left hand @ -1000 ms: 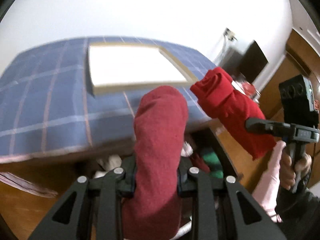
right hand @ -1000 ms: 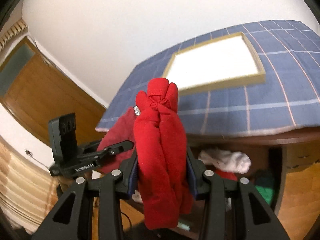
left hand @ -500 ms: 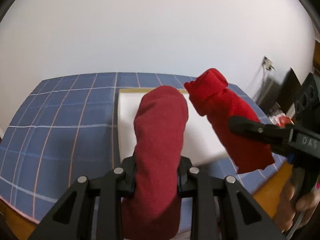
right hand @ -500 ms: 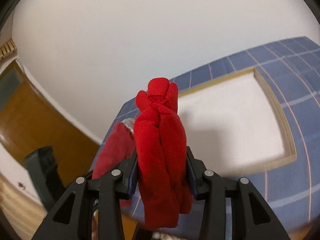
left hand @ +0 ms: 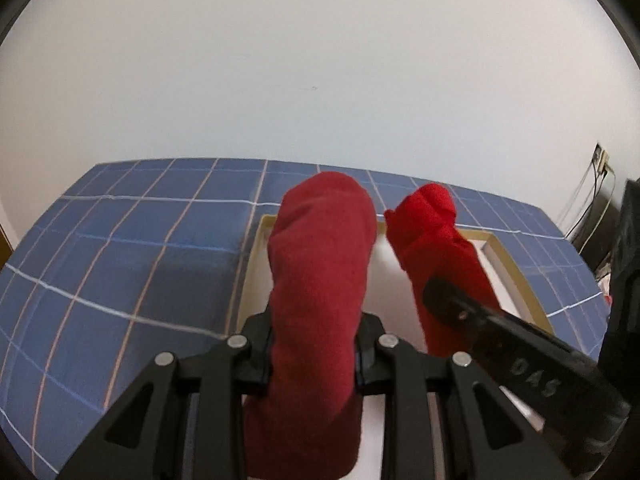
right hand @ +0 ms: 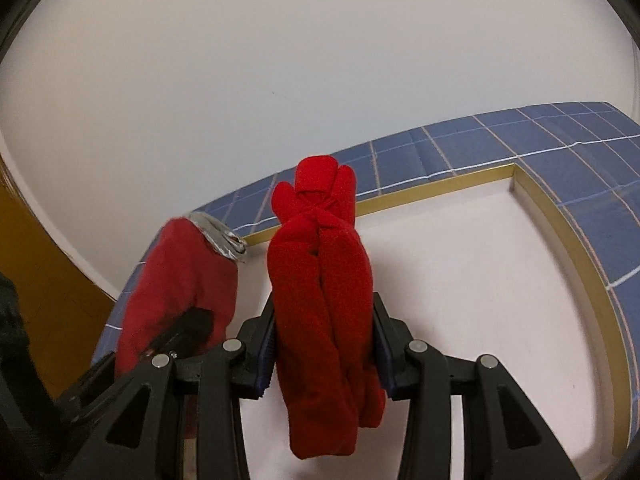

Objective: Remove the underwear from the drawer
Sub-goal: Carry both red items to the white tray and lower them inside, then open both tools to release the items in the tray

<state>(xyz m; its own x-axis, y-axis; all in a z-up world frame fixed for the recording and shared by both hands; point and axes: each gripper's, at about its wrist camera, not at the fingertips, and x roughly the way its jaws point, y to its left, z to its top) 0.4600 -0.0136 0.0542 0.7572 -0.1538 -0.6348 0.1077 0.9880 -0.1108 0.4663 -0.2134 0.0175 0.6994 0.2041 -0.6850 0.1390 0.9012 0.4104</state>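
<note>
Left gripper (left hand: 316,354): you have it clamped on the dark red roll (left hand: 320,280), long axis running straight out along the fingers.
Right gripper (right hand: 324,354): clenched around the bright red roll (right hand: 320,280), likewise standing lengthwise.
Side by side: the two rolls hang near each other, not touching.
Tray (right hand: 560,208): white, gold-rimmed; it lies directly ahead and below both rolls. Your right roll looks nearer its middle, so lower forward.
Blue checked cloth (left hand: 120,260): surrounds the tray.
Drawer: not in view.
</note>
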